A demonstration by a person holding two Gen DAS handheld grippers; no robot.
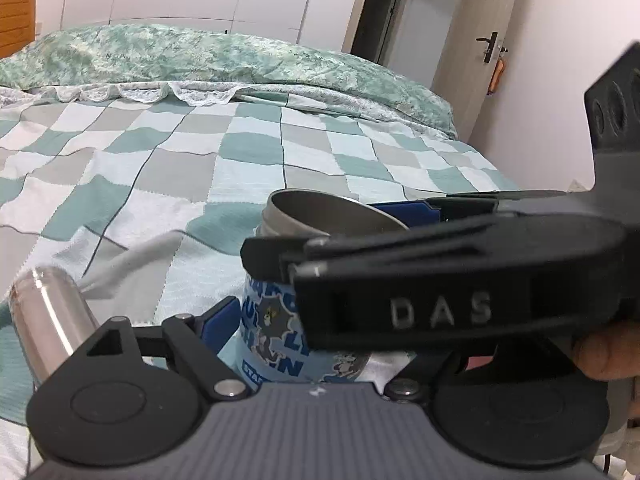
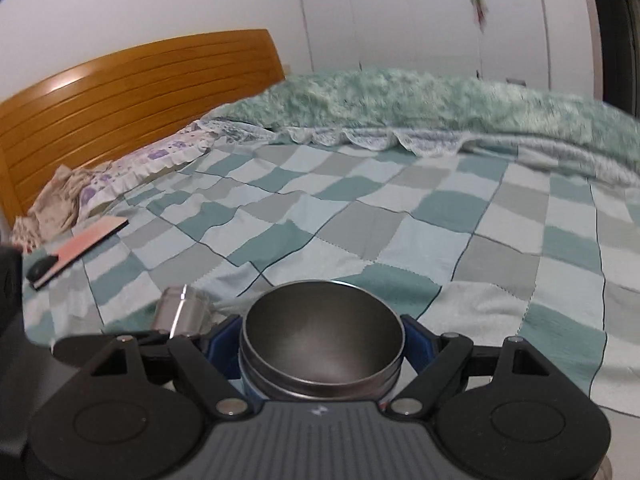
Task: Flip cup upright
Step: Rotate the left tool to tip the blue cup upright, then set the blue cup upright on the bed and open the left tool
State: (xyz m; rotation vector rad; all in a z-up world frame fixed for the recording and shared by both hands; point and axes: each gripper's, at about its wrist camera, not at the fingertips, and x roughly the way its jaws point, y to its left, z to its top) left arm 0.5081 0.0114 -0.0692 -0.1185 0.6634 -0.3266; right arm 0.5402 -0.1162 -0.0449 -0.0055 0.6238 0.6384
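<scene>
A steel cup with a blue cartoon wrap [image 1: 276, 332] stands upright, mouth up, on the checked bedspread. In the right wrist view the cup [image 2: 322, 340] sits between the blue pads [image 2: 224, 344] of my right gripper [image 2: 322, 354], which is shut on its upper body near the rim. In the left wrist view the right gripper's black body [image 1: 440, 292] crosses in front of the cup. My left gripper [image 1: 304, 332] frames the cup's lower body; only its left blue pad [image 1: 220, 320] shows, close to the cup, and contact is unclear.
A small steel cylinder [image 1: 48, 320] lies on its side on the bedspread left of the cup, also in the right wrist view [image 2: 182, 312]. A phone with a pink case [image 2: 80, 248] lies far left. A folded green quilt [image 1: 200, 56] lies across the bed's far side.
</scene>
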